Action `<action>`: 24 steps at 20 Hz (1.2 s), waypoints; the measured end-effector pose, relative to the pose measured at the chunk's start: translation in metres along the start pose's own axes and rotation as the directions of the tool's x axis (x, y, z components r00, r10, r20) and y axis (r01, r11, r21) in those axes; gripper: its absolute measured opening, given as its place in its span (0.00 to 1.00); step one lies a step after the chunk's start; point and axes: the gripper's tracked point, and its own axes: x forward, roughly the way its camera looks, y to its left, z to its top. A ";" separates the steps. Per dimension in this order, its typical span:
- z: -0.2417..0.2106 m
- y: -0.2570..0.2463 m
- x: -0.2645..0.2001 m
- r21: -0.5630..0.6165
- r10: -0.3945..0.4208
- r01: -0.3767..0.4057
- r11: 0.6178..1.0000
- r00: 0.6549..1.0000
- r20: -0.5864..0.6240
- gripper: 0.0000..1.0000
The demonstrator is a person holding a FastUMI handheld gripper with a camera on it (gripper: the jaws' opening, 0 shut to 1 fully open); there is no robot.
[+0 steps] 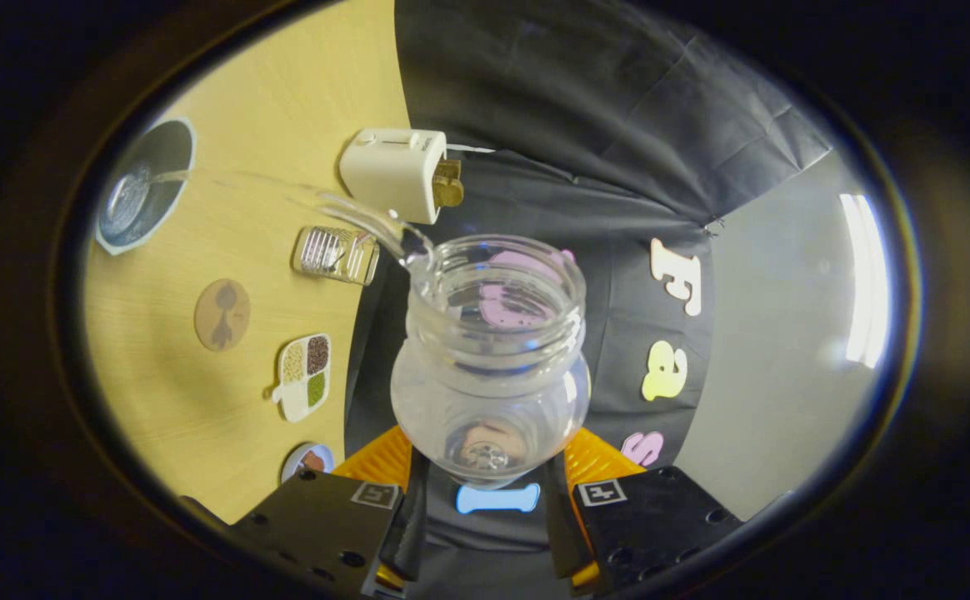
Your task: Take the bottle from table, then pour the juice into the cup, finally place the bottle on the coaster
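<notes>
Gripper (489, 492) rolled hard over to one side, approx. sideways, so tabletop stands nearly vertical beside the fingers. Both fingers (385, 462) closed in from either side, pressing on lower body of clear bottle (489, 392) w/ no visible gap betw. pads and glass. Bottle's base sits betw. the fingers, open mouth pointing fwd and away from them. Finger housings w/ square marker tags sit behind the pads, one each side, roughly level w/ each other. Grip looks even, centred on the bottle.

Wooden table (285, 92), on it cup (142, 187), coaster (222, 314), white box (393, 171), ribbed glass (335, 253), sorted tray (305, 377)
</notes>
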 end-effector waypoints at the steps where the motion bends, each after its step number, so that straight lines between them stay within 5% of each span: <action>1: 0.002 -0.006 0.002 -0.019 -0.013 0.013 1.000 1.000 0.008 0.63; 24: 0.008 -0.027 0.014 -0.070 -0.046 0.048 0.996 0.998 0.034 0.63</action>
